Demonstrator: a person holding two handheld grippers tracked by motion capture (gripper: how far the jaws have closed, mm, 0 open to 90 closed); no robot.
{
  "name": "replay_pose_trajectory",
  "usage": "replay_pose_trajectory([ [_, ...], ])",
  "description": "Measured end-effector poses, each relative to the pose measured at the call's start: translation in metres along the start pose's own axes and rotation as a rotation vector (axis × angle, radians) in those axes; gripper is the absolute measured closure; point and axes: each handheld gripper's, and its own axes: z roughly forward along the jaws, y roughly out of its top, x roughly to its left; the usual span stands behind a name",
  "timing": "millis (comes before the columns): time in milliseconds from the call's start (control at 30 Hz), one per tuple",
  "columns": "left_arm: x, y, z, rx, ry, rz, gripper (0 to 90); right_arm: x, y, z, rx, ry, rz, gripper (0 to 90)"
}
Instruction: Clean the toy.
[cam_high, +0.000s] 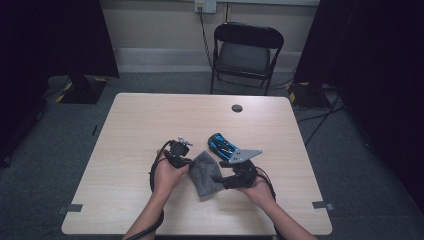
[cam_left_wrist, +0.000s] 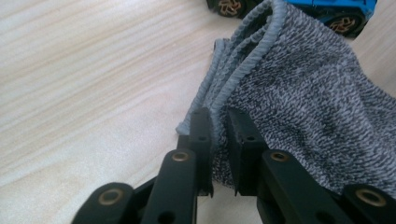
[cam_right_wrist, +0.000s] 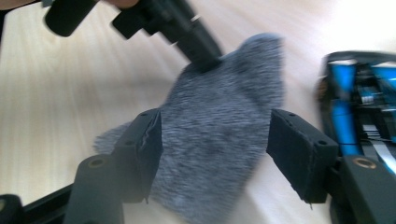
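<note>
Sock: one grey knitted sock (cam_high: 206, 172) lies flat on the bench, between the two hands, near the person's edge; its ribbed cuff (cam_left_wrist: 243, 60) points toward the toy car.
Left tool: one, the left tool (cam_left_wrist: 218, 122), clamped together on the sock's cuff edge, with fabric pinched between the jaws; seen from above at the sock's left side (cam_high: 186, 162).
Right tool: one, the right tool (cam_right_wrist: 215, 140), jaws apart, straddling the sock's body with no pad pressing on it; seen from above at the sock's right side (cam_high: 220, 179).
Toy car: one blue and black toy car (cam_high: 222, 145) just beyond the sock, on the bench; two of its wheels show in the left gripper view.
Bench: one pale wood bench (cam_high: 150, 120).
Hands: two, each holding one tool.
Chair: one black folding chair (cam_high: 245, 52) behind the bench.
</note>
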Motion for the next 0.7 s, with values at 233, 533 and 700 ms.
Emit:
replay_pose_trajectory([
  [233, 0.003, 0.005, -0.005, -0.088, 0.020, 0.028, 47.4, 0.004, -0.013, 0.022, 0.068, -0.004, 0.015, 34.3],
  [533, 0.000, 0.018, -0.007, -0.205, -0.024, 0.058, 27.7, 0.016, -0.020, 0.032, 0.123, -0.074, -0.051, 46.5],
  [700, -0.004, 0.026, -0.004, -0.234, -0.040, 0.072, 23.6, 0.024, -0.017, 0.031, 0.151, -0.071, -0.063, 74.5],
])
